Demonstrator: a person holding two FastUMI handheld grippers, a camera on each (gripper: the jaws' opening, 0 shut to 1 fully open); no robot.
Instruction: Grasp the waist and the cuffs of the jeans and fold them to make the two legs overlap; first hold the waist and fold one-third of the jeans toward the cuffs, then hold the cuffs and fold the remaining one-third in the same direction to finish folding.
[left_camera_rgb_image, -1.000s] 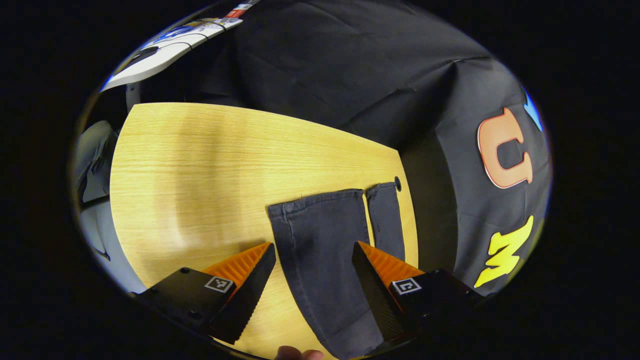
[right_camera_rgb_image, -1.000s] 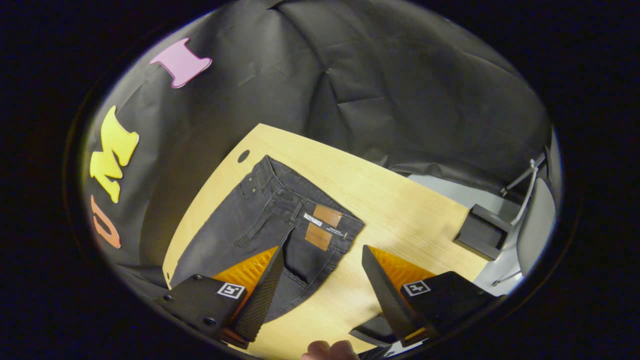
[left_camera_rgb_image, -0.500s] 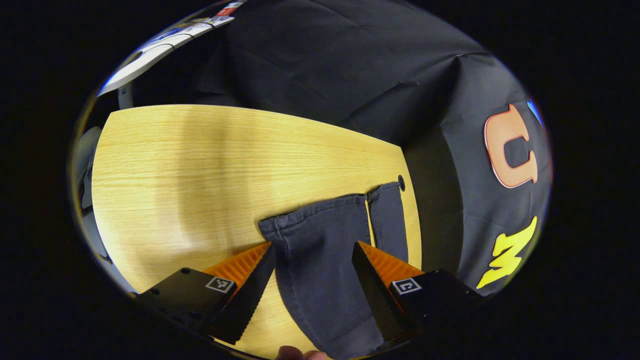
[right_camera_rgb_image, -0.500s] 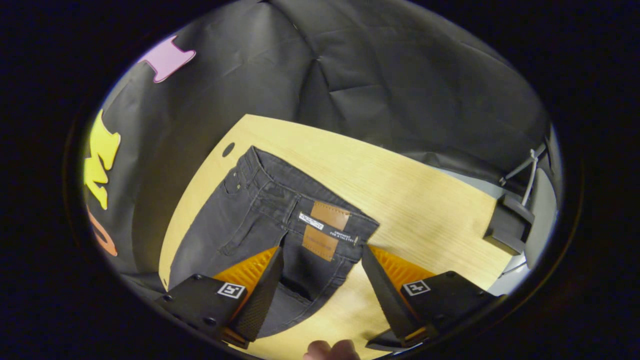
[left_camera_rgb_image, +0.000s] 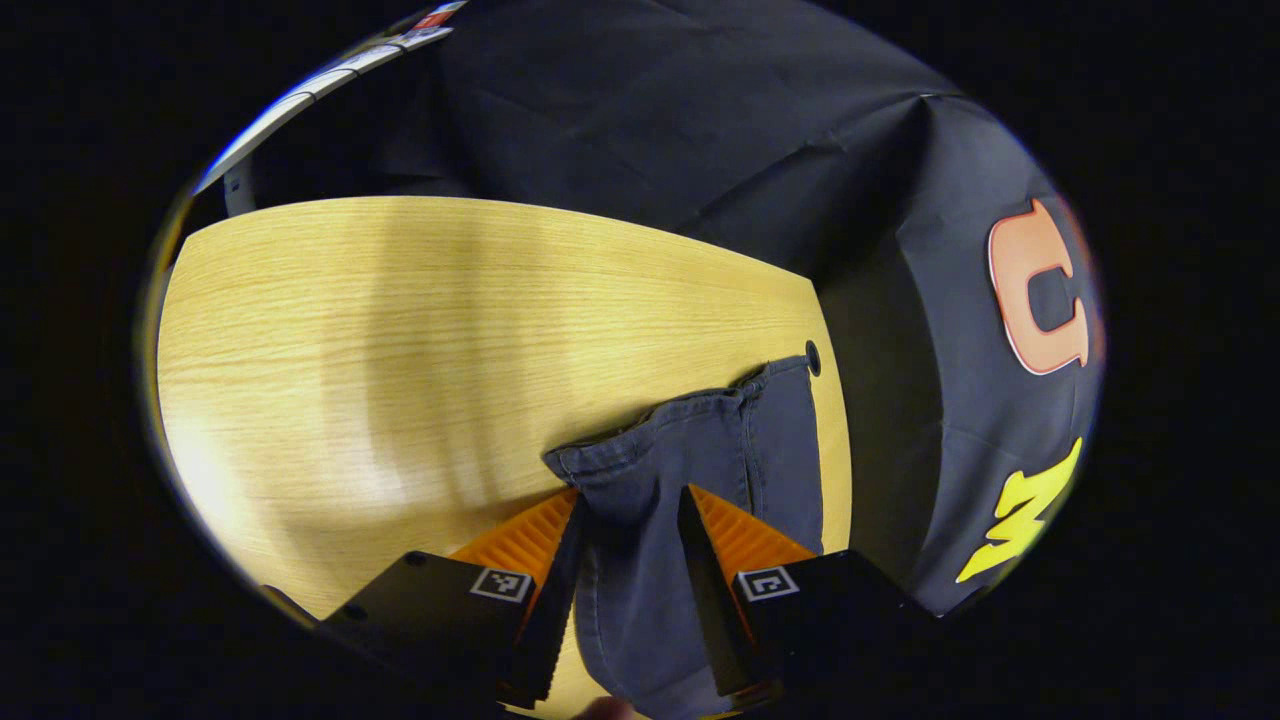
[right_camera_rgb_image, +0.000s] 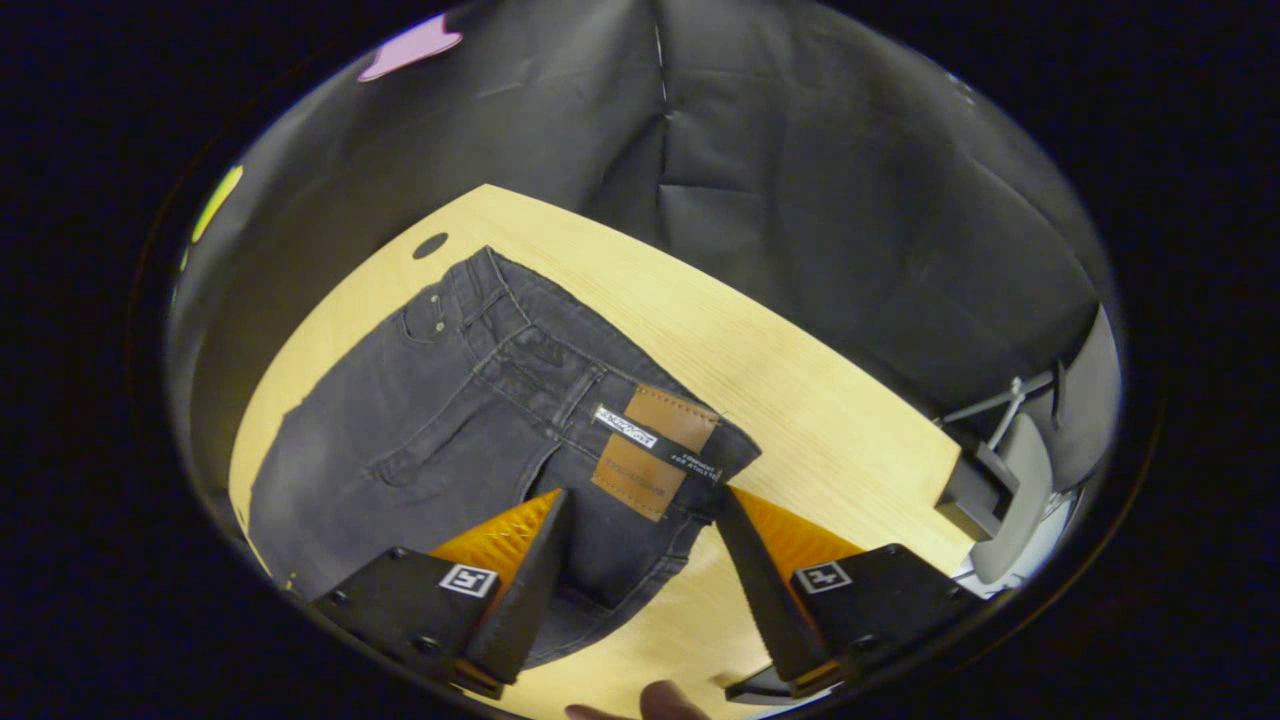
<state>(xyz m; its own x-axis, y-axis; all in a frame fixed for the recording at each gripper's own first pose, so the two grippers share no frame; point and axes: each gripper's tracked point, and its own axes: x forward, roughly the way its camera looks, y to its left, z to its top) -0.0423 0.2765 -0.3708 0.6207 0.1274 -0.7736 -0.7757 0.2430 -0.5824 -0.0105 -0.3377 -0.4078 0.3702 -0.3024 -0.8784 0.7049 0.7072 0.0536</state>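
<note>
Dark grey jeans (right_camera_rgb_image: 440, 400) lie flat on the wooden table (right_camera_rgb_image: 820, 420), with a brown leather patch (right_camera_rgb_image: 655, 450) at the waistband. My right gripper (right_camera_rgb_image: 642, 497) hovers open over the near end of the waist; the patch and waistband corner lie between its fingers. In the left gripper view the two leg ends (left_camera_rgb_image: 770, 450) lie side by side near the table's right edge. My left gripper (left_camera_rgb_image: 630, 505) has its fingers drawn in on the near leg's cuff (left_camera_rgb_image: 640, 465), and the cloth is bunched and puckered between them.
Bare wood (left_camera_rgb_image: 400, 320) stretches left of the cuffs. A cable hole (left_camera_rgb_image: 812, 357) sits at the table edge by the far cuff, and another hole (right_camera_rgb_image: 430, 245) lies beyond the waist. A chair (right_camera_rgb_image: 1010, 480) and a dark box (right_camera_rgb_image: 965, 495) stand off the table's right end.
My left gripper's fingers have narrowed onto the near cuff, which has bunched up. My right gripper has moved closer over the waistband patch and stays open.
</note>
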